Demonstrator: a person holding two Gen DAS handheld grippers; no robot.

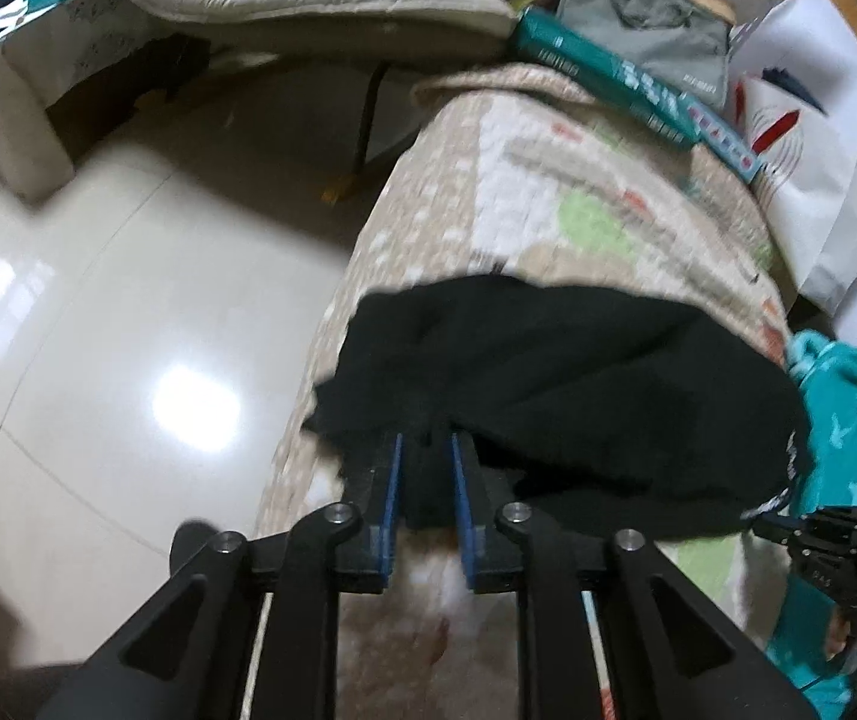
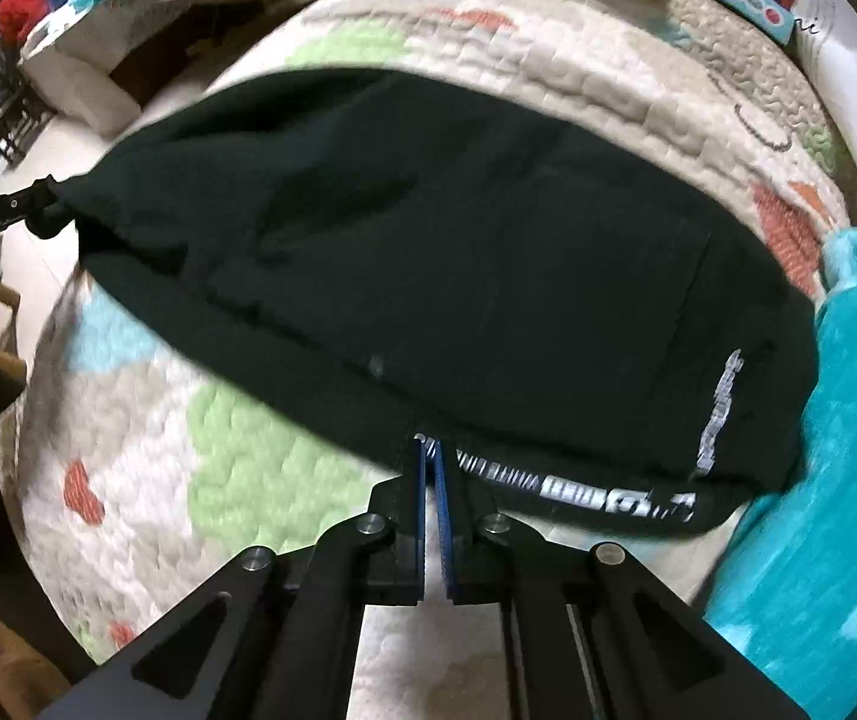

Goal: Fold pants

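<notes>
Right gripper (image 2: pixel 430 450) nearly closed, blue pads pinching the near edge of the black cotton pants (image 2: pixel 428 252) close to the white-lettered waistband (image 2: pixel 614 495); left gripper (image 1: pixel 428 450) with its blue-lined fingers (image 1: pixel 391 480) a little apart and black cloth bunched between them, apparently holding the same near edge further along, though firmness of that grip not clear from the left wrist view; seen also from the right wrist view at the far left corner of the pants, left gripper drawing the cloth taut there. Pants spread across the pale quilted bedcover with green and orange patches (image 2: pixel 260 480), lying in a broad, already doubled-looking slab, blurred as if mid-motion; just right of the pants, a fluffy turquoise blanket with pale stars (image 2: pixel 836 480); beyond the pants at the far end of the quilt, a teal boxed item (image 1: pixel 608 78) and a grey fabric bag (image 1: pixel 644 18); left of the quilt, glossy cream floor tiles (image 1: pixel 98 330). Step in hand, by judgement: both near corners gripped, a fold about to be carried over. Next move likely calls for lifting both grippers together, keeping the edge level and taut, carrying it away toward the far edge of the pants, laying it down with edges aligned, then releasing; risk of the looser left-side grip slipping and of snagging the turquoise blanket.
</notes>
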